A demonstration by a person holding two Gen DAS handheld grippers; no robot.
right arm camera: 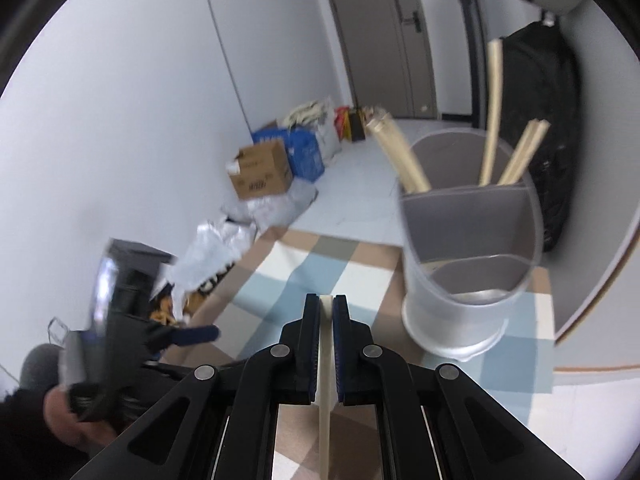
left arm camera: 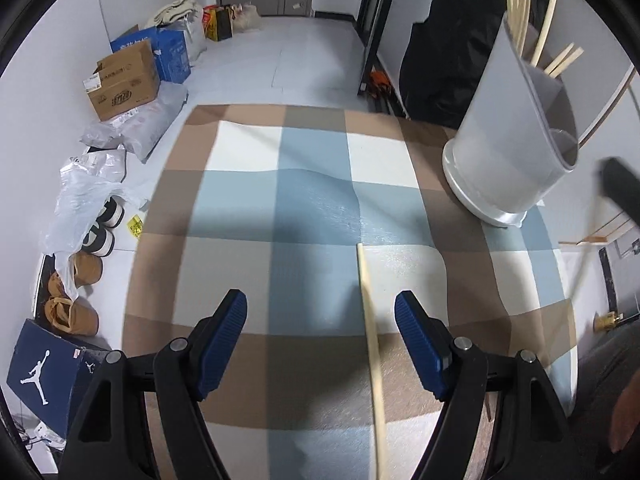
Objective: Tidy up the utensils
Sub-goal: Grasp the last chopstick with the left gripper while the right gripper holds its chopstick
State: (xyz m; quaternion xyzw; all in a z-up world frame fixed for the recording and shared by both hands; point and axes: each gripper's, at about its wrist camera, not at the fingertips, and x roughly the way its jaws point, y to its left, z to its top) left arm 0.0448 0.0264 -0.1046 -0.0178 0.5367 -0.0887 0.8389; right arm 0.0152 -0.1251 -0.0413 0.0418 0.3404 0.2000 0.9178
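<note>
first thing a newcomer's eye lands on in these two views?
Probably the grey utensil holder at the far right of the checked tablecloth, chopsticks fanning out of its back compartments. Next, the right tool shut on a single pale chopstick, aimed toward that holder. In the left wrist view, another chopstick lies on the cloth between the open left tool fingers.

A chopstick (left arm camera: 372,344) lies on the tablecloth (left arm camera: 312,200), with the utensil holder (left arm camera: 508,148) standing behind it to the right.
</note>
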